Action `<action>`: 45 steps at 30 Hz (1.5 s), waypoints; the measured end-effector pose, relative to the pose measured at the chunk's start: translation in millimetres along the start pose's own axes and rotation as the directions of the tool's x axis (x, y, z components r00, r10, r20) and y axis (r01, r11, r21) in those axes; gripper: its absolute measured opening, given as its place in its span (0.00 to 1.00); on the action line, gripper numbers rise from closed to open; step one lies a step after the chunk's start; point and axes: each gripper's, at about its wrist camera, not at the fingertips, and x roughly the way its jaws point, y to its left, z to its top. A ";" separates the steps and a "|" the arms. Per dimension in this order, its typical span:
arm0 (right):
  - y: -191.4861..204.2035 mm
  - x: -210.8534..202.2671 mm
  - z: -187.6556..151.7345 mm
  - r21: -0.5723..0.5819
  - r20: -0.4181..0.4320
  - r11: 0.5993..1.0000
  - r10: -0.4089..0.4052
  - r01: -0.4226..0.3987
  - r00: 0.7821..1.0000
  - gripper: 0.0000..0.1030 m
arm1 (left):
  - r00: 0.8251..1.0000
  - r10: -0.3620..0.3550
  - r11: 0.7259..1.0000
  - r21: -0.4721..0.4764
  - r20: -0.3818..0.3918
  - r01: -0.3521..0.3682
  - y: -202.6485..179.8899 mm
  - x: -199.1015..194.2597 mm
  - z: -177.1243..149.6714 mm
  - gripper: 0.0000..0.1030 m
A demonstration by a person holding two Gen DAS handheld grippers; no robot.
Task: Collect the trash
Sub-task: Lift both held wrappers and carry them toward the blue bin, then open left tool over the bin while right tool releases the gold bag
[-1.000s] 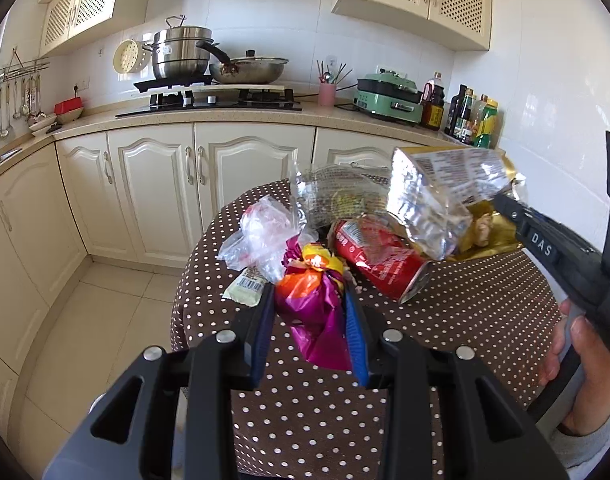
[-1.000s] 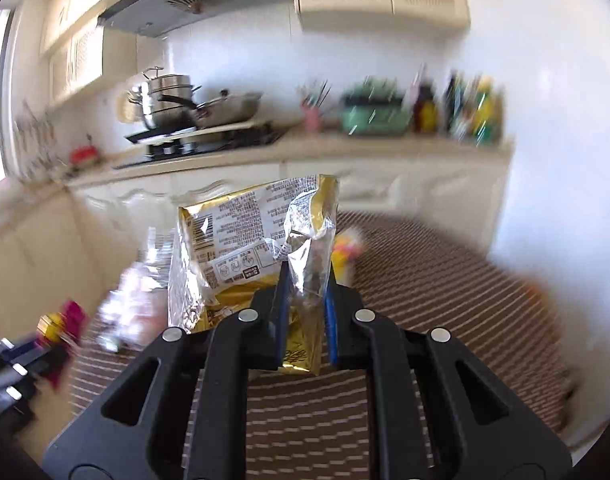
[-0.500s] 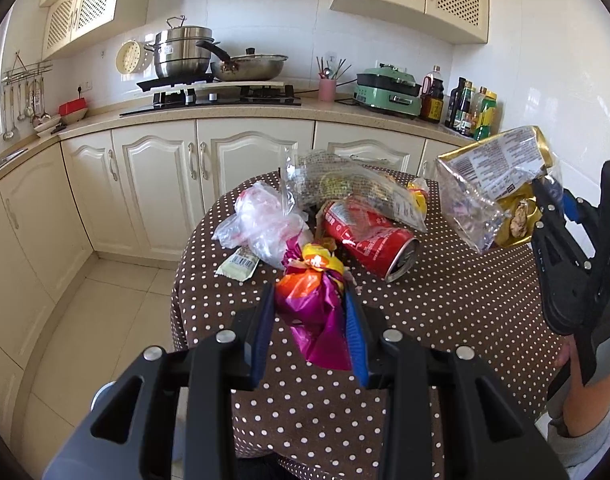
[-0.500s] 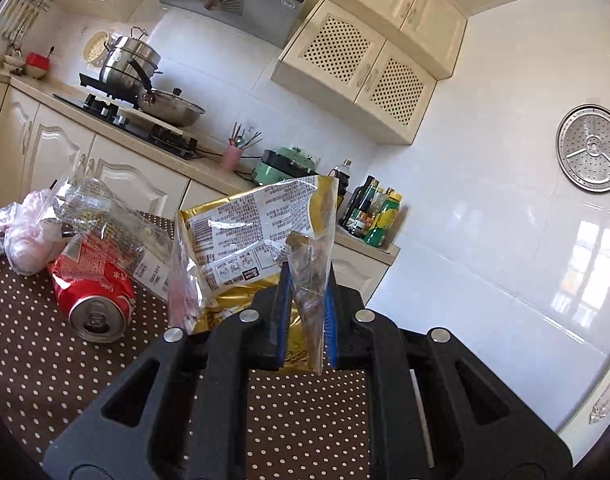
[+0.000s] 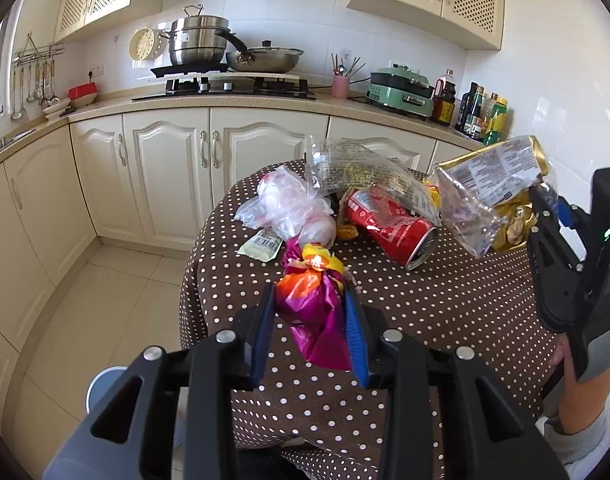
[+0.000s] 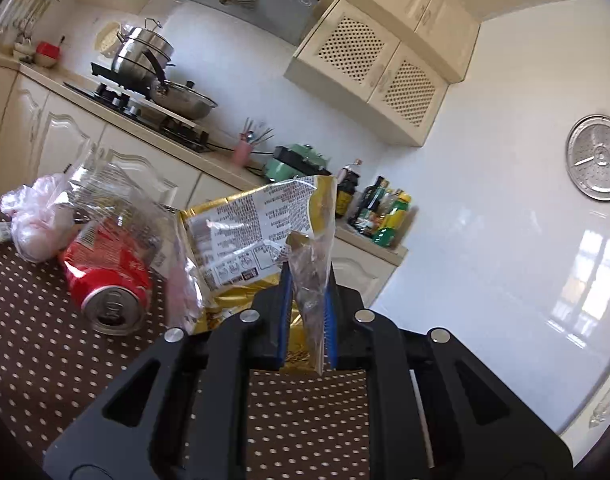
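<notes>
Holding crumpled magenta-orange foil wrapper [image 5: 313,312] in left gripper [image 5: 309,336], jaws pinched mid-bundle above dotted counter [image 5: 445,300]. Right gripper [image 6: 307,316] jaws clamped on gold-clear crinkly snack bag [image 6: 261,232] edge (light, slippery; grab bunched folds). Red dented can [image 5: 389,228] lies on counter.

Both views are brightly lit by daylight and sharp. Window glare is reflected on the white wall tiles [image 6: 585,280]. Strong fisheye bending and dark vignetting are seen at the corners.
</notes>
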 end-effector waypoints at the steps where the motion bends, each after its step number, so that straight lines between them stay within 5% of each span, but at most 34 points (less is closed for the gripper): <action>1: -9.1 1.4 2.9 0.075 -0.020 0.997 0.031 -0.029 0.999 0.14 | 1.000 -0.001 1.000 -0.002 0.002 0.001 1.5 -0.5 0.0 0.32; 3: -21.0 1.5 7.9 0.168 -0.040 0.985 0.050 -0.042 0.998 0.14 | 1.000 -0.004 1.000 -0.011 0.004 0.004 5.9 -1.3 0.3 0.32; 7: -17.6 0.2 13.0 0.174 -0.023 0.985 0.014 -0.009 1.000 0.14 | 1.000 -0.004 1.000 -0.026 0.011 0.004 15.9 -3.9 0.4 0.32; 14: -11.9 -1.6 19.6 0.276 -0.054 0.948 0.178 -0.157 0.983 0.14 | 1.000 0.010 0.999 -0.049 0.024 -0.009 32.8 -11.1 -2.0 0.32; 26: 6.8 -20.4 42.5 0.330 -0.007 0.904 0.290 -0.272 0.957 0.14 | 0.998 0.043 0.993 -0.111 0.038 -0.039 64.4 -19.0 -4.7 0.32; 29: 37.6 -40.2 54.1 0.333 0.024 0.856 0.411 -0.395 0.911 0.14 | 0.997 0.074 0.987 -0.146 0.038 -0.067 82.4 -21.5 -6.8 0.32; 35: 135.8 -87.4 74.6 0.265 0.044 0.747 0.623 -0.610 0.781 0.14 | 0.975 0.222 0.951 -0.222 0.010 -0.214 151.5 -41.0 -31.4 0.32; 41: 268.5 -118.7 60.5 0.173 -0.064 0.639 0.767 -0.749 0.639 0.14 | 0.913 0.378 0.852 -0.329 -0.151 -0.407 260.0 -36.2 -86.3 0.32; 45: 355.8 -127.5 31.5 0.119 -0.175 0.592 0.803 -0.797 0.570 0.14 | 0.873 0.412 0.800 -0.355 -0.262 -0.484 316.8 -12.3 -121.7 0.32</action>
